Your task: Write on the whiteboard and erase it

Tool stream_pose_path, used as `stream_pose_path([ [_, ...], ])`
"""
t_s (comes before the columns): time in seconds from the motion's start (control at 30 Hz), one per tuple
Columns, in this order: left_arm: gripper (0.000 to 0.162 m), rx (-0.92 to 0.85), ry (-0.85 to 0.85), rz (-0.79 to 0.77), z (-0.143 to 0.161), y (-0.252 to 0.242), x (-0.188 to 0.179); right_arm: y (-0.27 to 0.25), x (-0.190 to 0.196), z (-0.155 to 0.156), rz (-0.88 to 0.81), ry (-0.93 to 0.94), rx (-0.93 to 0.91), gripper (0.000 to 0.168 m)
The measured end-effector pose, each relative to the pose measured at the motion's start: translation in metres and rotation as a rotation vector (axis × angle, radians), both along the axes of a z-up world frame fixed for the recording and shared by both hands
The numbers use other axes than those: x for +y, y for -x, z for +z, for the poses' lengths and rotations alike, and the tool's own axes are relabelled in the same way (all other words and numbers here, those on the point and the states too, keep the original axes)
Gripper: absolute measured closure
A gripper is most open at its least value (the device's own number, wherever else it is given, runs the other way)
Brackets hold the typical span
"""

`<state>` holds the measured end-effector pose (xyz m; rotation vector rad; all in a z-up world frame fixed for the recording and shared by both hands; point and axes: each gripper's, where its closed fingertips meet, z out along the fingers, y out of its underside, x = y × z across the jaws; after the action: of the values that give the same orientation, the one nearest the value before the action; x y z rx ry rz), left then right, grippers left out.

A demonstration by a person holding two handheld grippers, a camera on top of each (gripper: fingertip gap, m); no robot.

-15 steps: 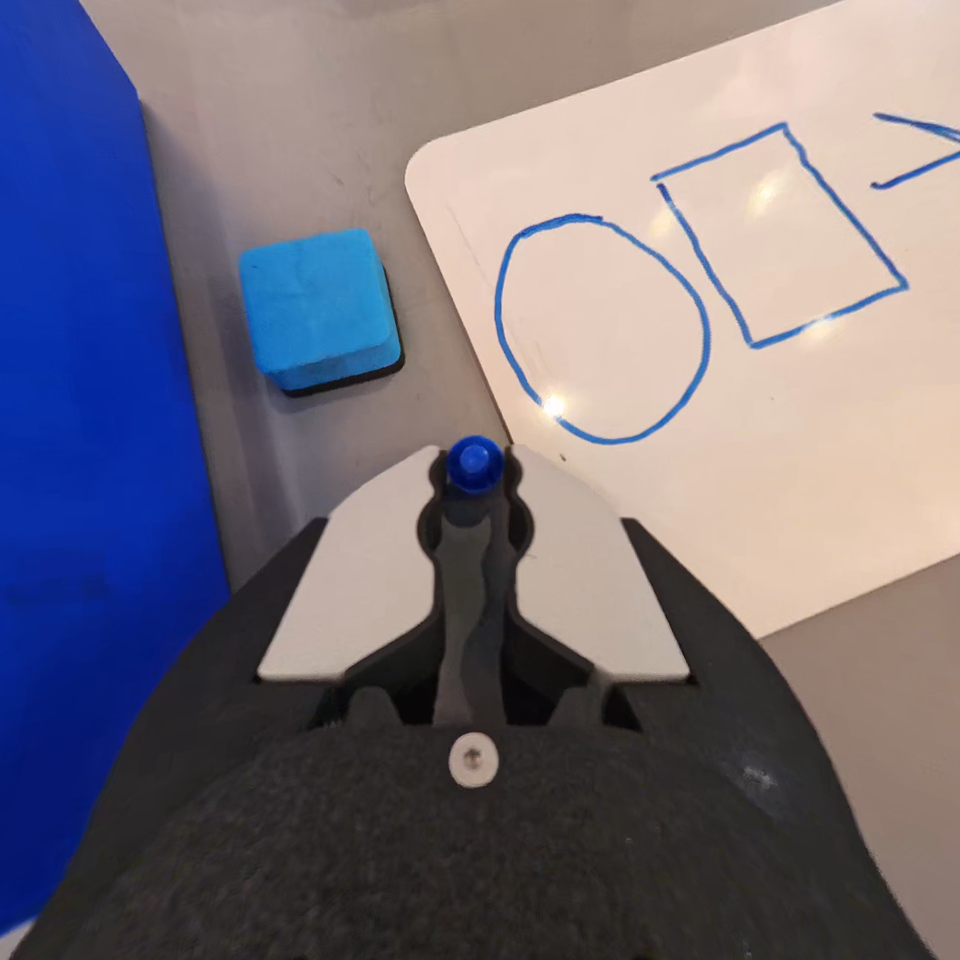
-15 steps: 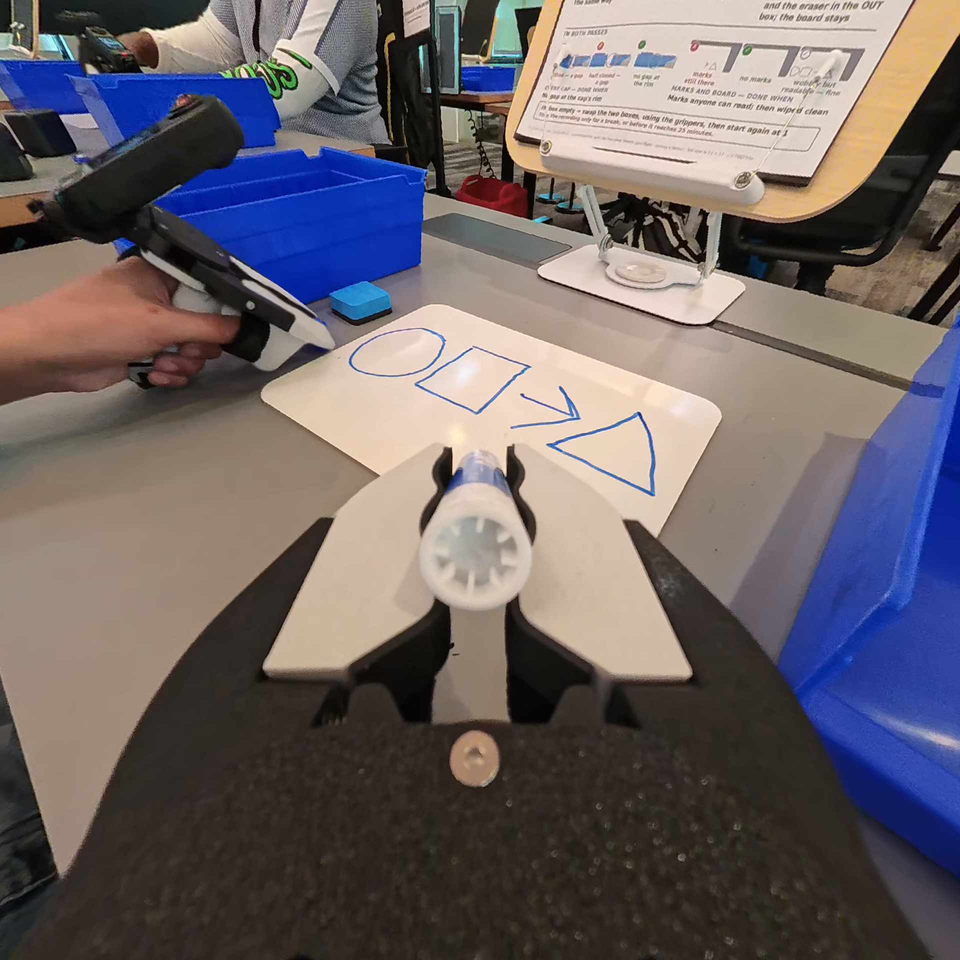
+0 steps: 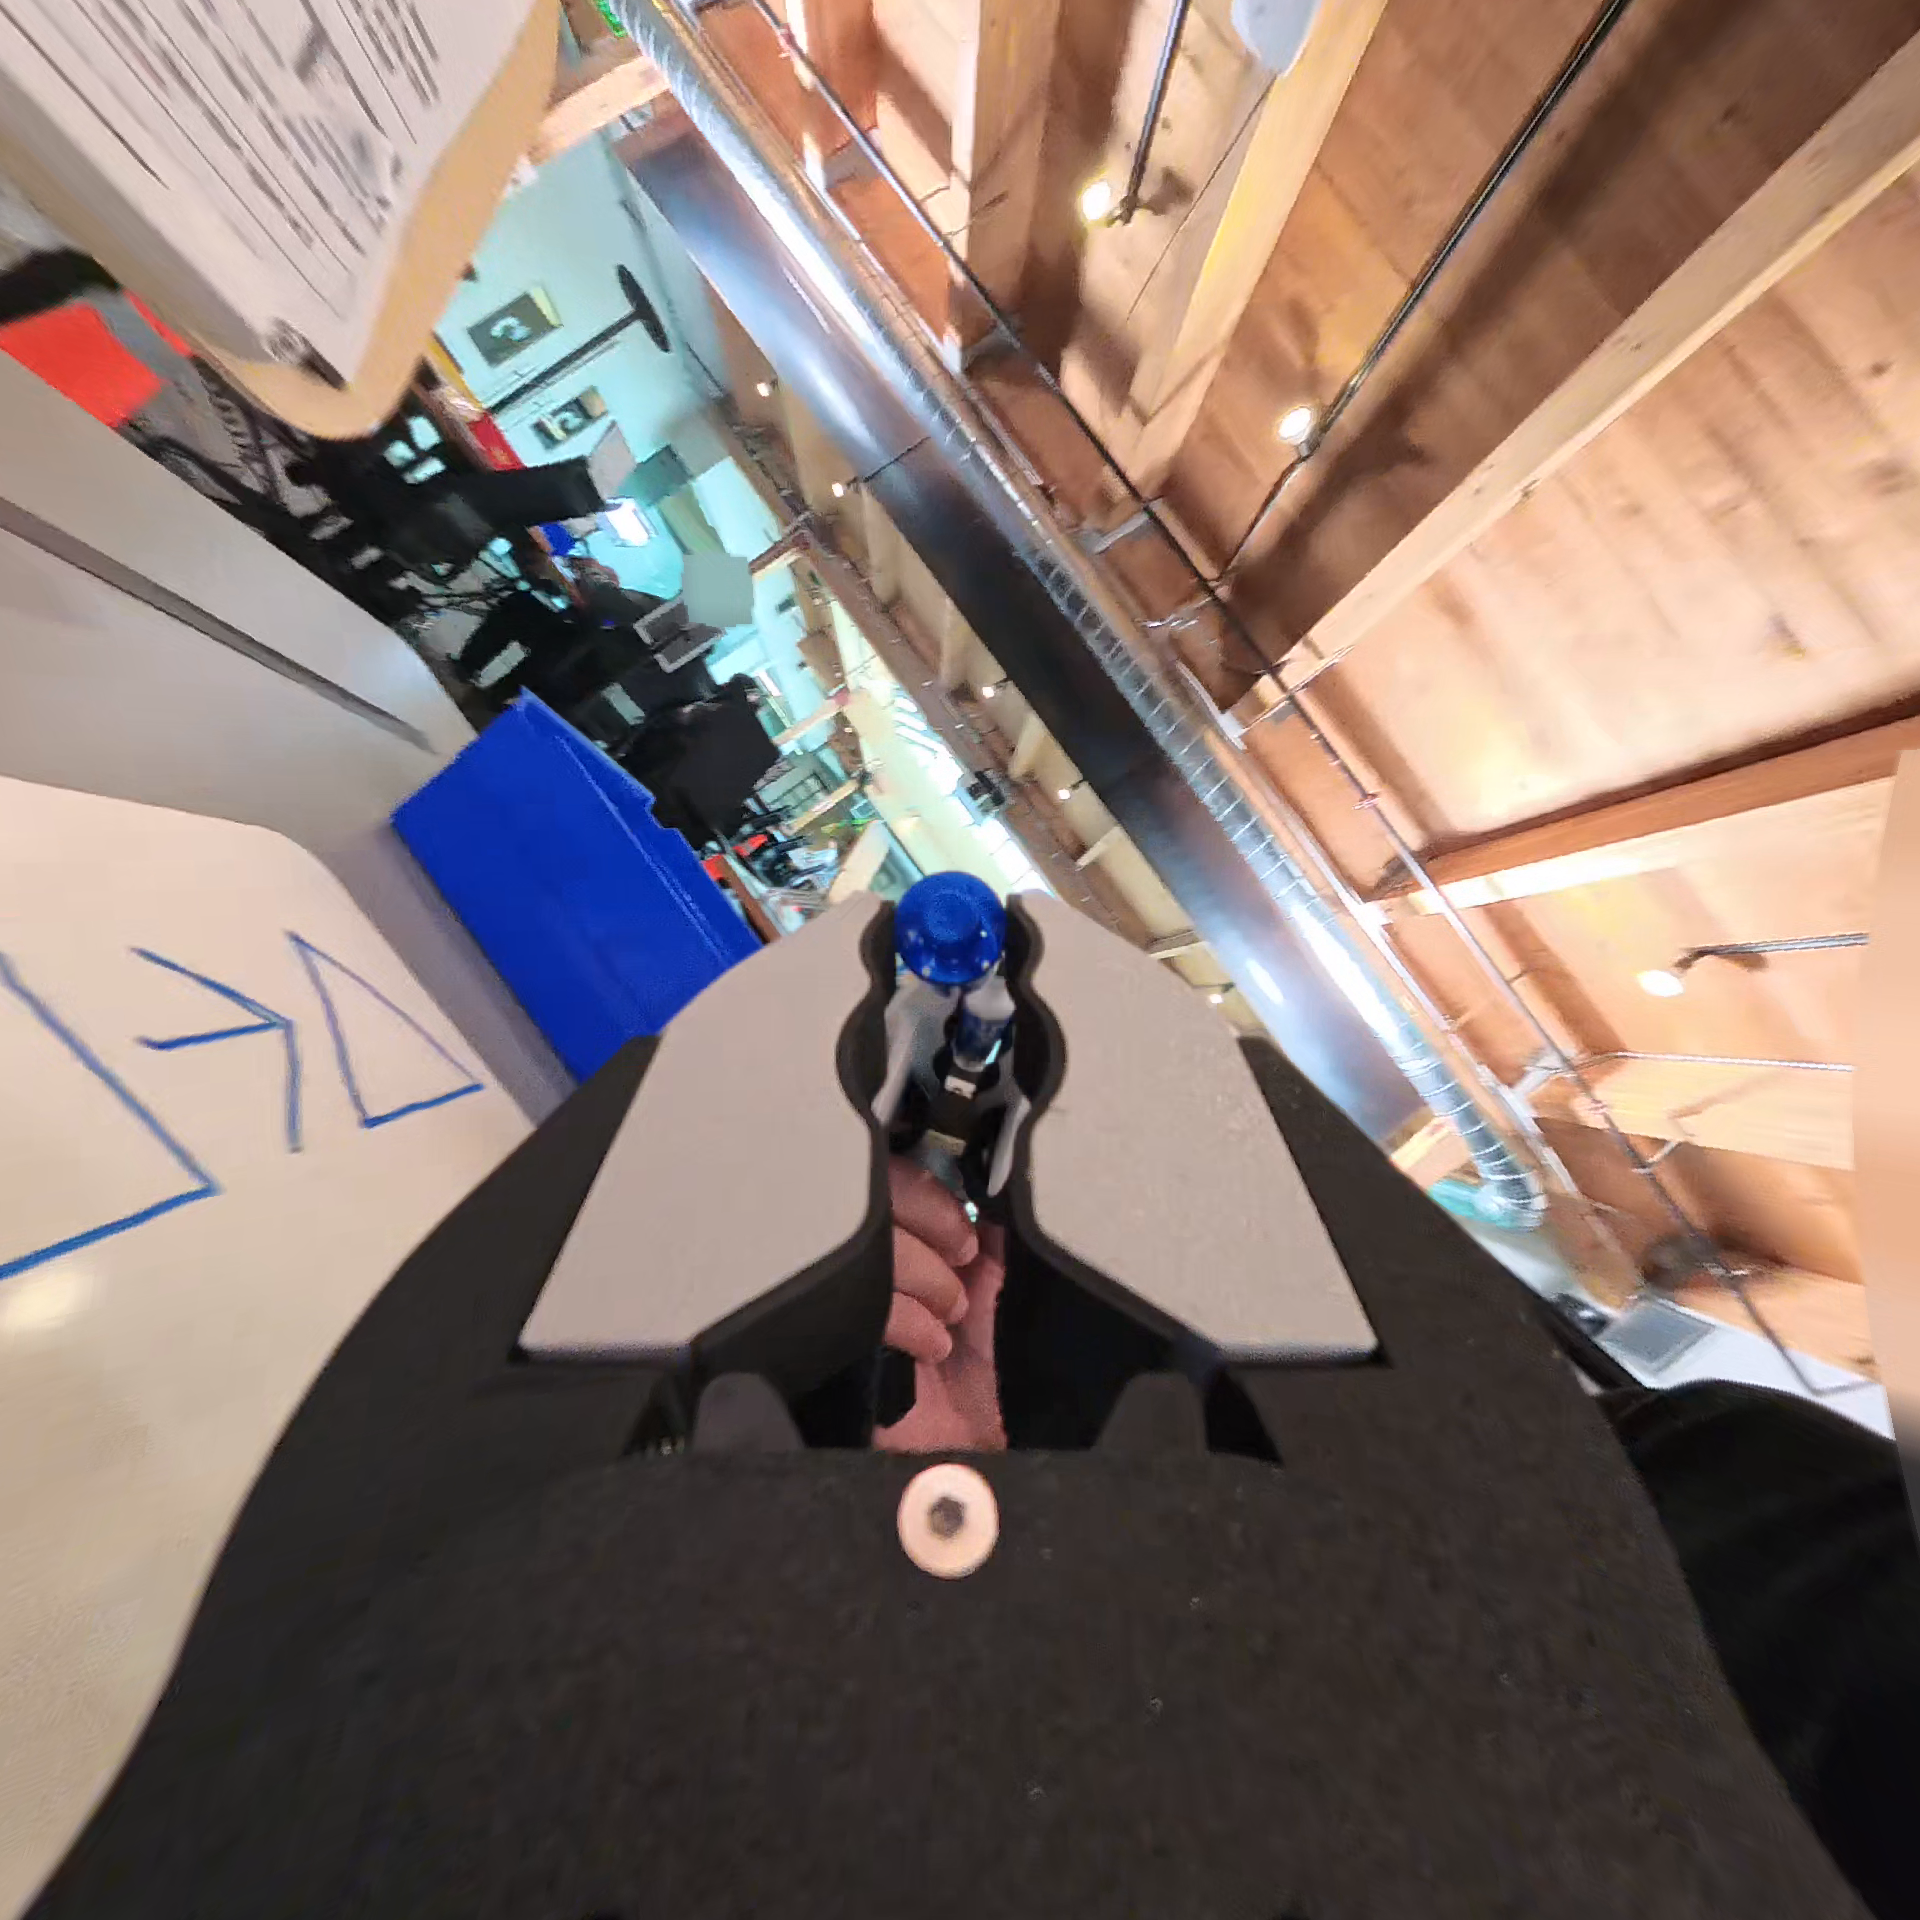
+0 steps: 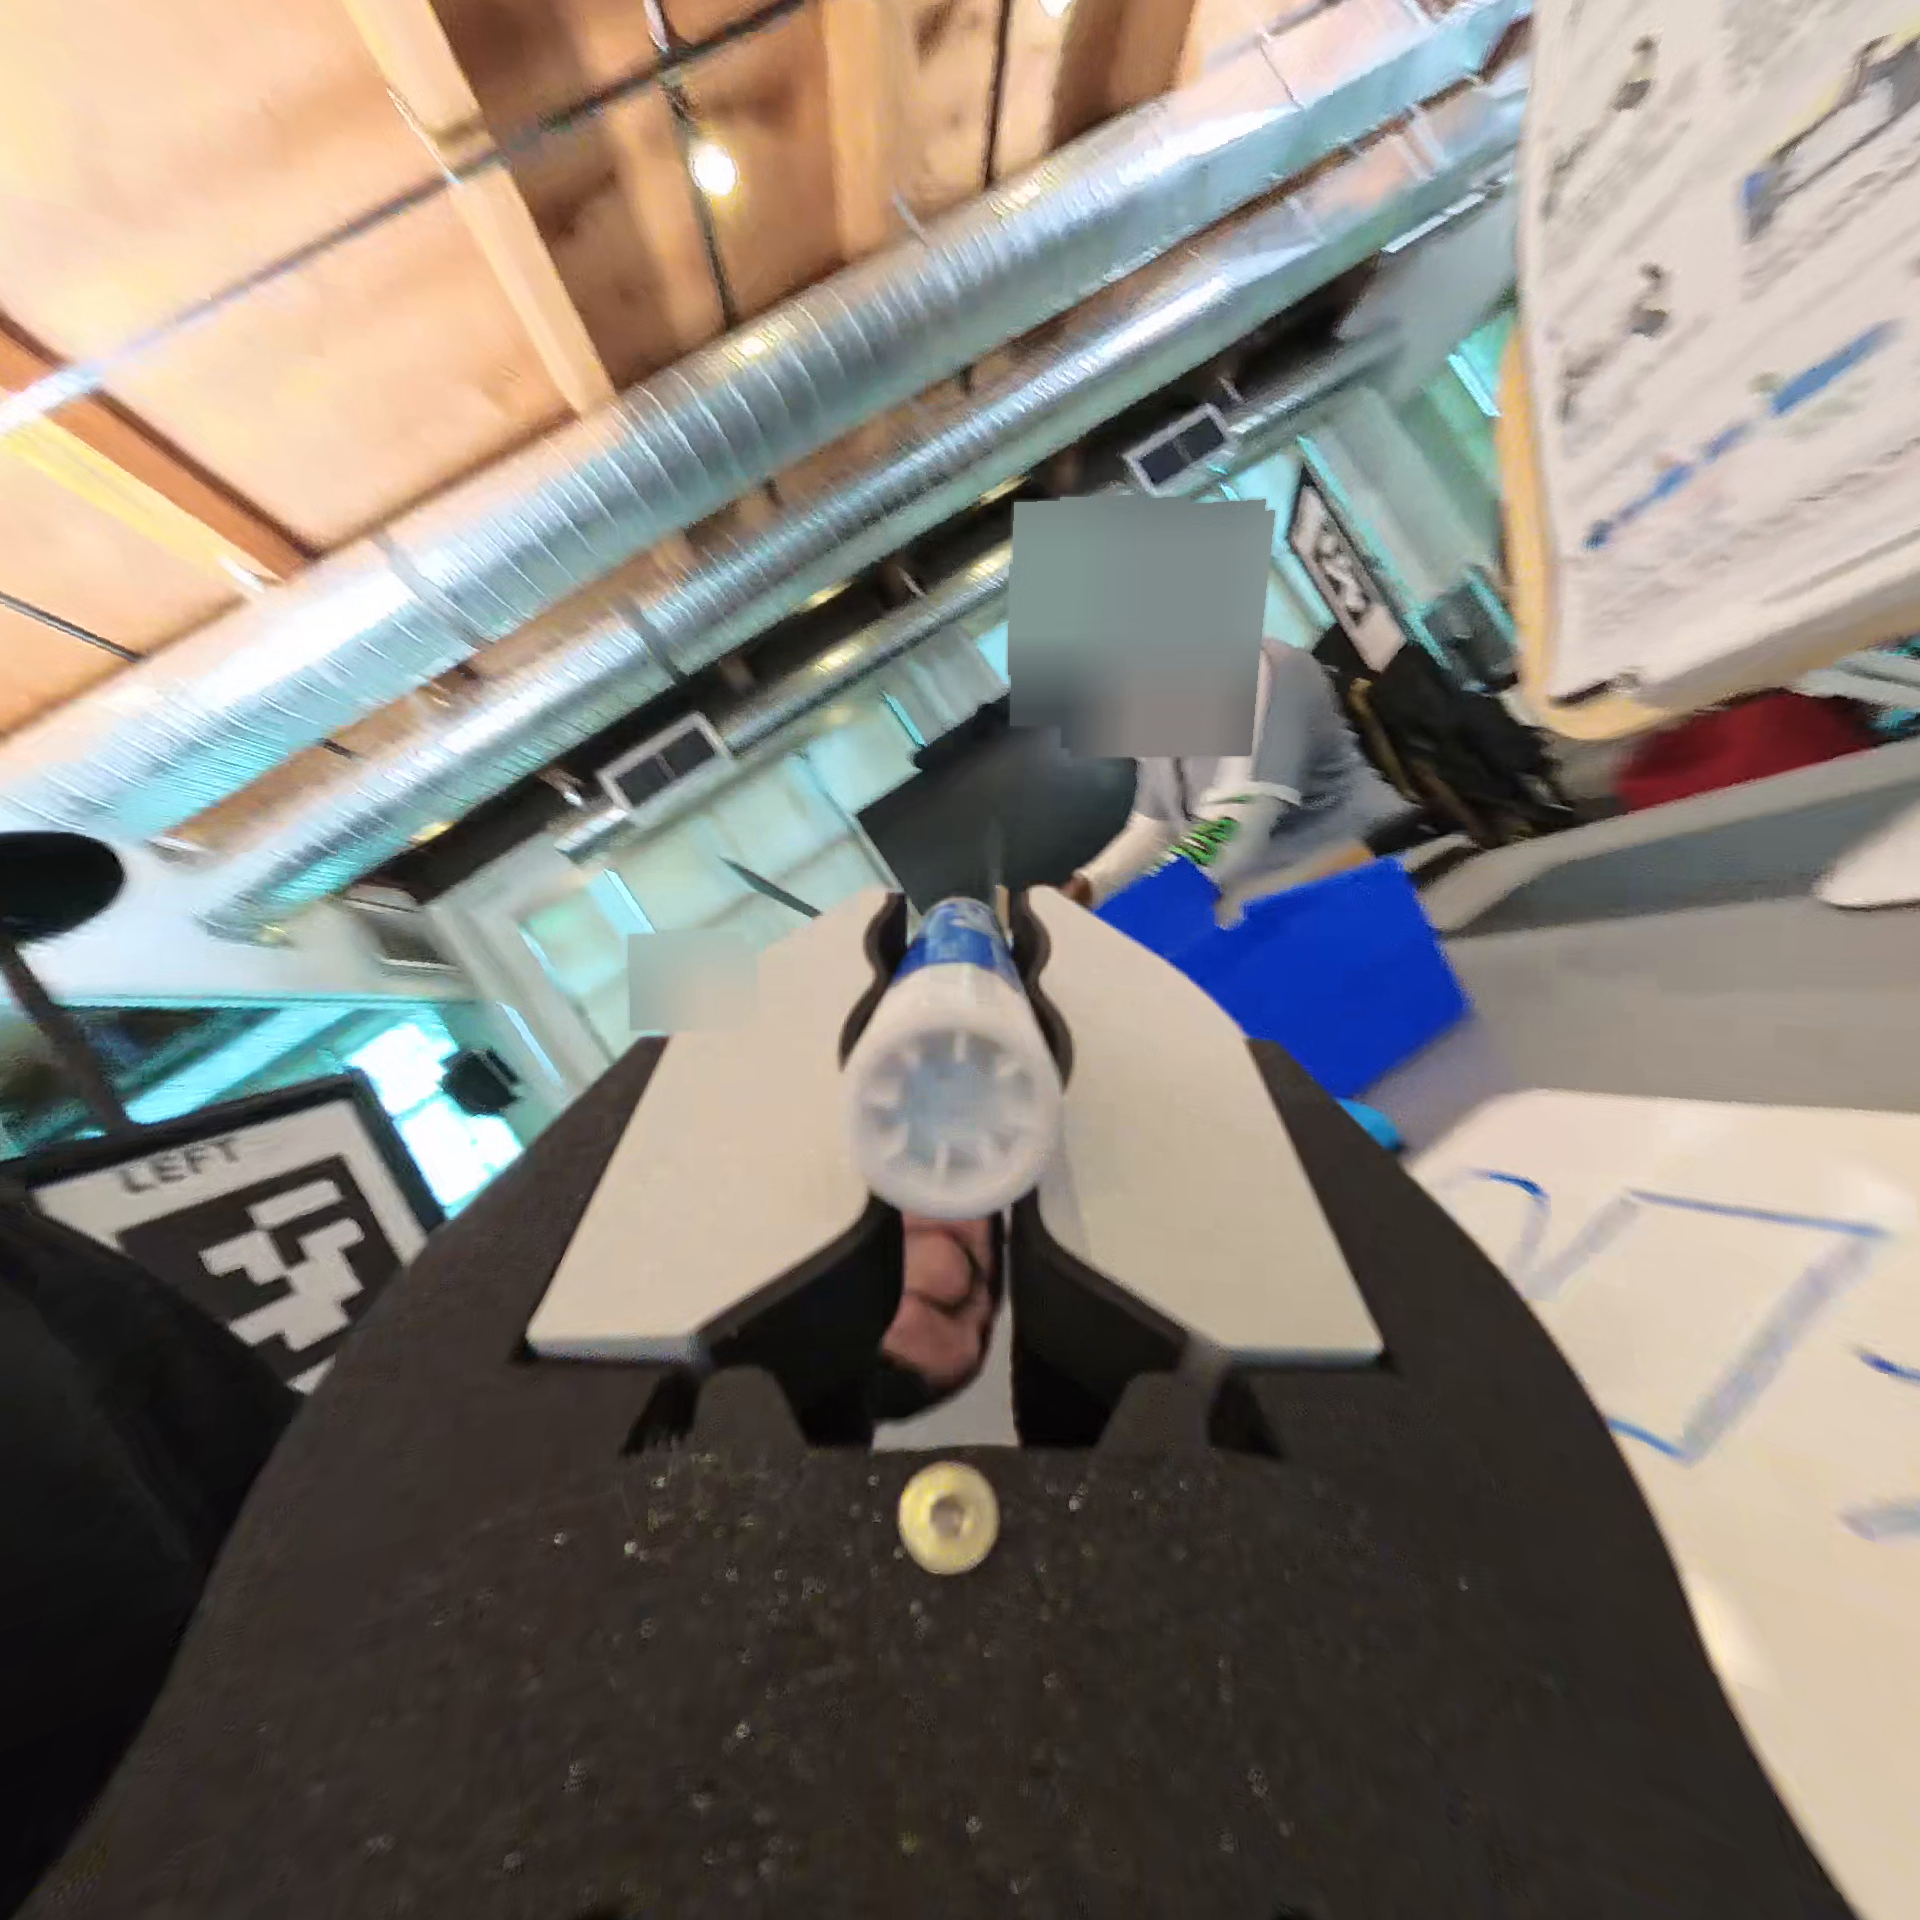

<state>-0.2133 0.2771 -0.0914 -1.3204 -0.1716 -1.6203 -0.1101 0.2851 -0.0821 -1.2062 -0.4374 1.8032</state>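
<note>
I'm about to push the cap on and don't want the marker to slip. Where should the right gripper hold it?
Grip the marker on its round barrel, fingers closing from both sides, as the right gripper does: the barrel sits in the fingers' notches, the white butt end faces the camera, and the writing end points forward, free for the cap in the left gripper.

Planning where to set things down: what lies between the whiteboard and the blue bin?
Only a bare strip of grey table separates whiteboard and blue bin, seen in the left wrist view.
</note>
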Motion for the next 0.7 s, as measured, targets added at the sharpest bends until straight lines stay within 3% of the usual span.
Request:
stream_pose_path([
  [0.17,0.143,-0.194,-0.01,-0.045,0.008,-0.01,-0.003,0.032,-0.012,0.005,0.052,-0.056,-0.016,0.149],
  [0.7,0.143,-0.136,-0.022,-0.117,0.001,-0.051,-0.01,0.037,-0.019,-0.01,0.045,-0.062,-0.07,0.149],
])
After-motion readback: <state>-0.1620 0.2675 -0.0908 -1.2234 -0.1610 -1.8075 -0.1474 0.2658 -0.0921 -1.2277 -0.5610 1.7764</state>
